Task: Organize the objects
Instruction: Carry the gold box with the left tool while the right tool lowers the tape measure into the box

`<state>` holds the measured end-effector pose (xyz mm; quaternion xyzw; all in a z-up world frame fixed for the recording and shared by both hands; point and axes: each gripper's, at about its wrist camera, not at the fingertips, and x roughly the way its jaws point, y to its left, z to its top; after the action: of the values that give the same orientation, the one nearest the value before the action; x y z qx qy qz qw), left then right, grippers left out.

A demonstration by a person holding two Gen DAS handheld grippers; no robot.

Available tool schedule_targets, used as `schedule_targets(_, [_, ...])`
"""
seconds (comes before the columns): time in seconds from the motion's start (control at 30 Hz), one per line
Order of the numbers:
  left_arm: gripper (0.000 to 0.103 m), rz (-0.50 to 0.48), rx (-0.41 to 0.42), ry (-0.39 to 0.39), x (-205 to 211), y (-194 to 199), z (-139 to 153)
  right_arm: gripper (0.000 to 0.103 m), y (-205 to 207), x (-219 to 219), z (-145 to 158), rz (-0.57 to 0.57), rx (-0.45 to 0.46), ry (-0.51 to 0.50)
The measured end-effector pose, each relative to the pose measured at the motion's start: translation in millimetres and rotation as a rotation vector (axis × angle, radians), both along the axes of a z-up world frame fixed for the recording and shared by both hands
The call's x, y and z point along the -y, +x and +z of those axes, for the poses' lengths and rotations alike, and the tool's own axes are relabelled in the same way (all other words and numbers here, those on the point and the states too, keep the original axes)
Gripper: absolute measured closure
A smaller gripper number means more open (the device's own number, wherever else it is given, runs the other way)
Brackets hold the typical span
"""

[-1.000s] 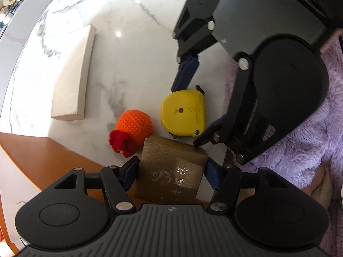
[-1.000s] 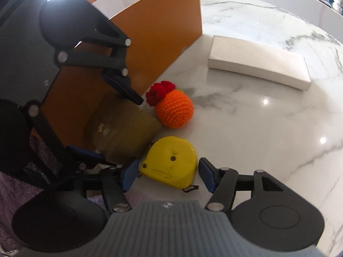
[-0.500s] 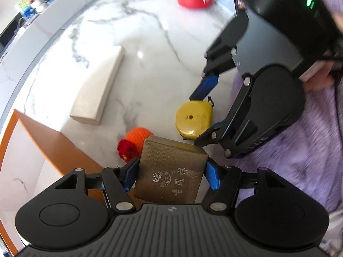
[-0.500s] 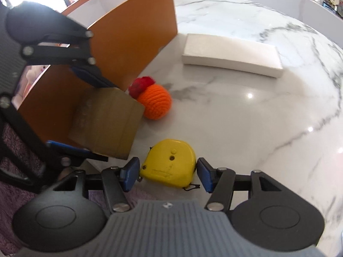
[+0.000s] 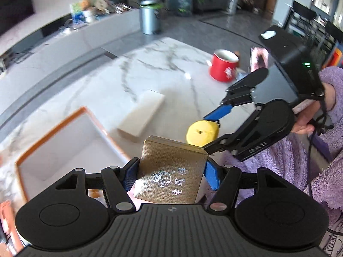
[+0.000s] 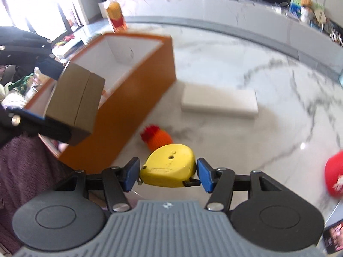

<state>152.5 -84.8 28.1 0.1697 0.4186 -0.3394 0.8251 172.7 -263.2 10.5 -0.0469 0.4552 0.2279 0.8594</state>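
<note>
Both pairs of jaws are closed on something: our left gripper (image 5: 169,174) clamps the gold-brown box (image 5: 171,171) between its blue pads, and our right gripper (image 6: 167,174) pinches the yellow tape measure (image 6: 168,168) at its two sides. We hold both things in the air, clear of the marble counter (image 6: 246,150).

From the right wrist view, the gold-brown box hangs over the near corner of the orange bin (image 6: 137,98), whose white inside is open to the top. Just beyond the tape measure, the orange crocheted toy (image 6: 158,138) with its red tuft lies on the counter beside the bin's long wall. A flat white box (image 6: 218,102) lies farther out, apart from the toy.

From the left wrist view, the tape measure sits between the right gripper's blue fingers (image 5: 220,111), just behind the gold-brown box's far edge. A red mug (image 5: 224,68) stands well apart near the counter's far side. A hand (image 5: 304,126) in a fuzzy purple sleeve (image 5: 330,98) grips the right tool.
</note>
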Motion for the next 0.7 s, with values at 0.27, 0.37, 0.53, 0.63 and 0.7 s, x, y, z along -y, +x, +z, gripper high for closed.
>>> schedule_targets(0.27, [0.029, 0.174, 0.094, 0.034, -53.4, 9.0, 32.9, 0.043, 14.4, -49.7, 62.1, 0.168, 0.094, 0.050])
schedule_targets(0.37, [0.029, 0.218, 0.095, 0.033, -71.3, 13.5, 31.6, 0.043, 28.1, -79.5, 70.0, 0.226, 0.099, 0.014])
schedule_targets(0.53, [0.029, 0.250, 0.072, 0.027, -95.9, 18.7, 20.0, 0.043, 54.5, -126.6, 57.0, 0.328, 0.066, -0.052])
schedule_targets(0.63, [0.029, 0.270, 0.046, 0.019, -110.1, 22.6, 12.2, 0.043, 71.2, -150.1, 39.2, 0.382, 0.032, -0.109])
schedule_targets(0.7, [0.029, 0.283, 0.025, 0.006, -117.2, 30.2, 3.4, 0.043, 84.3, -164.3, 24.5, 0.410, 0.008, -0.161])
